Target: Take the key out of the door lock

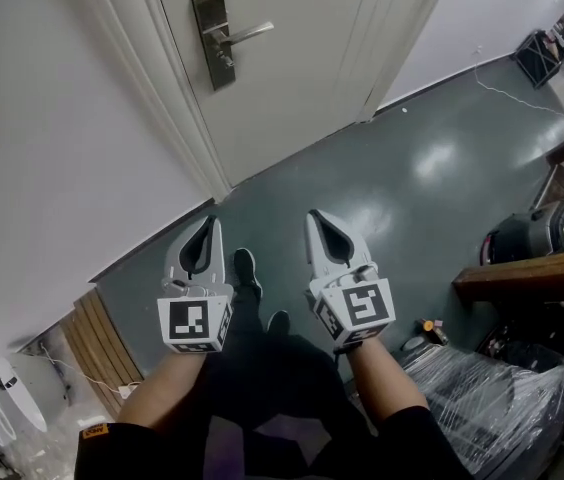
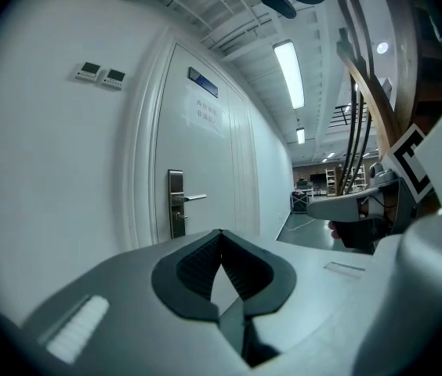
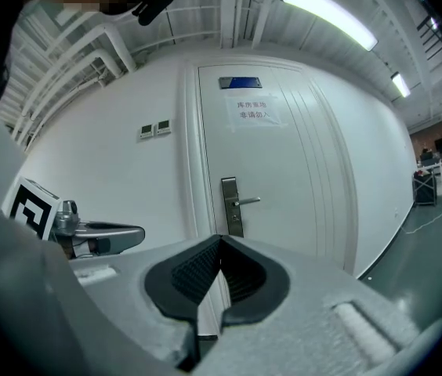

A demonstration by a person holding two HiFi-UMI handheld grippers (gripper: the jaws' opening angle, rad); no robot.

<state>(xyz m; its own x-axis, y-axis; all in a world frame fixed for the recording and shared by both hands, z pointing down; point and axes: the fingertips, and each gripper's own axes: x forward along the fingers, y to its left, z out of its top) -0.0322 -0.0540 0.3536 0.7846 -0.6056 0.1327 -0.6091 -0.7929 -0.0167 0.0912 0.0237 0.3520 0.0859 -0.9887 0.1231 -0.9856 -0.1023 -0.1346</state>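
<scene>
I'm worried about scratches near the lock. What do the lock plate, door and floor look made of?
Lock plate: probably brushed metal, grey with a dull sheen.
Door: white, matt painted surface; what lies beneath cannot be told.
Floor: smooth dark grey-green coating, glossy, with bright reflections.

We hold our 2 grippers side by side, close together, both pointing forward and down. The left gripper (image 1: 208, 226) has its jaws closed, tips meeting. The right gripper (image 1: 318, 218) is closed the same way. Our bare forearms (image 1: 160, 386) reach out behind them.
</scene>
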